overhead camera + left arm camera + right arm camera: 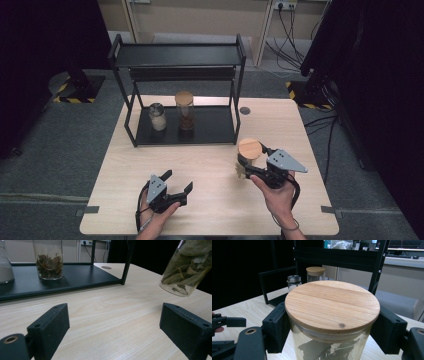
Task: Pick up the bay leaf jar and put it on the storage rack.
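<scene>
The surface (210,165) is pale wood-grain, smooth and matt. The held jar (329,350) is clear glossy glass under a wooden lid (332,305) with visible grain. The rack (180,55) looks like matt black metal. The right hand-held gripper (332,327) has matt black, finely textured pads (275,327).

In the left gripper view, the clear glass jar of dried leaves (183,270) is cut off by the top and right edges, and a pale jar (5,265) by the left edge. In the right gripper view, the round wooden lid (332,305) hides the jar's upper contents, and the bottom edge cuts off its base.
</scene>
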Demonstrator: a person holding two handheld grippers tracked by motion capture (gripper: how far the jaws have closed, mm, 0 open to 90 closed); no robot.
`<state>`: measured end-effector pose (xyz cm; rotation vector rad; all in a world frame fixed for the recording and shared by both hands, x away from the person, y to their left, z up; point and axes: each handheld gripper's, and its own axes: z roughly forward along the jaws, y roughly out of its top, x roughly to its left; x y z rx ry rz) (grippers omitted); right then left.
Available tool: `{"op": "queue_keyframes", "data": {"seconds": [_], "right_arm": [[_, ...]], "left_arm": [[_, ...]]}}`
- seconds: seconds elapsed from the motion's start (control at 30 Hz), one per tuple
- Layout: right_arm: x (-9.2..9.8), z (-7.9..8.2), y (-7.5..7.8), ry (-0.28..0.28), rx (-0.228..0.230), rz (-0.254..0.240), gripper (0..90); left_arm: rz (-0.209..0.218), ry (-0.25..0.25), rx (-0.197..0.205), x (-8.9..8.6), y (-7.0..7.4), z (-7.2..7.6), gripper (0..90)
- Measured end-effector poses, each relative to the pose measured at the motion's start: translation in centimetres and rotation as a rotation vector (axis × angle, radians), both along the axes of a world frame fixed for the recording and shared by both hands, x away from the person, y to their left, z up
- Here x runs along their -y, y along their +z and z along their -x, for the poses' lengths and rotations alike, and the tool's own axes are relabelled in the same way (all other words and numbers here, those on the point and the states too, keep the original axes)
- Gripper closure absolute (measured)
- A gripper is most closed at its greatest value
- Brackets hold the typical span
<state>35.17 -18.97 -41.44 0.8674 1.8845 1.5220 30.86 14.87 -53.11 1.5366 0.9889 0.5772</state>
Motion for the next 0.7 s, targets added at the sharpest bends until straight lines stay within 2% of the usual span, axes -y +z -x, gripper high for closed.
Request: {"op": "queue_keyframes", "data": {"seconds": [0.7], "right_arm": [[-2.7,-2.7,0.5,0.003,0.009,-0.021,25.1]], "left_arm": [[-0.001,-0.003,0.000,0.0,0.0,0.0,8.4]]}}
